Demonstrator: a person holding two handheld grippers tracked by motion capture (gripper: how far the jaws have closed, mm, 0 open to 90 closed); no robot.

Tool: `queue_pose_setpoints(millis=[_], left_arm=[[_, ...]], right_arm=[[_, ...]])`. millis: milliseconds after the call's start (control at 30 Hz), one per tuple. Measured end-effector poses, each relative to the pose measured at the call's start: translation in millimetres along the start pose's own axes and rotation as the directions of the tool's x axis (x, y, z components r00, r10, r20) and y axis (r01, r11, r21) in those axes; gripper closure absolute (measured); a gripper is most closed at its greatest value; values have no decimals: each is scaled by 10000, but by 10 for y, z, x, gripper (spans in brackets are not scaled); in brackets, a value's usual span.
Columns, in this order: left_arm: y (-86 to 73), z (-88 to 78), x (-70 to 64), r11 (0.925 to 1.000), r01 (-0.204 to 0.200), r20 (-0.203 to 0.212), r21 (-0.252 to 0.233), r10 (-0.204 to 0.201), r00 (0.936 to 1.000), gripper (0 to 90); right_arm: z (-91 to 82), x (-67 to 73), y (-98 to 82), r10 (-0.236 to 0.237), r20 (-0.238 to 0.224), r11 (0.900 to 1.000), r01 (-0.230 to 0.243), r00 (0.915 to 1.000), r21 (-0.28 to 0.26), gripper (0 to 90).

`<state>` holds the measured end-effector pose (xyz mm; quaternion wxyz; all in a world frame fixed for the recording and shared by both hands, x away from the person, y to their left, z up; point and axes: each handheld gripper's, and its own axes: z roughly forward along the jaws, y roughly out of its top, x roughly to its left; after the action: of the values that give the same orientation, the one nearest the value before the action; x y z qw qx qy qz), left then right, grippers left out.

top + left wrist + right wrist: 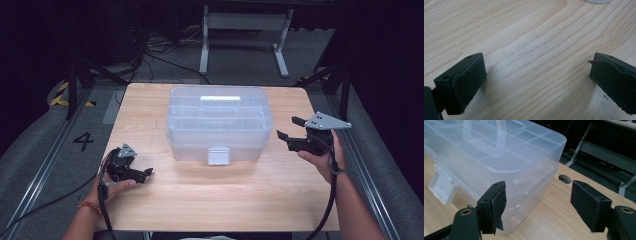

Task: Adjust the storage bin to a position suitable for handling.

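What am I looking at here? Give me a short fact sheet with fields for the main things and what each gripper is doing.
Surface: wooden table
Main object: clear plastic storage box, lid on, handle folded flat on top
Front latch: facing the person
Left gripper: open, nothing between its jaws, low over the table, apart from the box
Right gripper: open, holding nothing, raised beside the box's right end
Table hole: past the box corner
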<state>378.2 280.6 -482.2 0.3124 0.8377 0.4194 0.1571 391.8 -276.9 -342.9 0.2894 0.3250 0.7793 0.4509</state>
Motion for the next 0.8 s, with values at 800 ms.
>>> queue_pose_setpoints(millis=[800], left_arm=[[-1, 2, 1, 10000, 3, 19, -22, -3, 10000, 13]], right_arm=[[227, 85, 370, -475, -304, 9989, 474, 9984, -62, 294]])
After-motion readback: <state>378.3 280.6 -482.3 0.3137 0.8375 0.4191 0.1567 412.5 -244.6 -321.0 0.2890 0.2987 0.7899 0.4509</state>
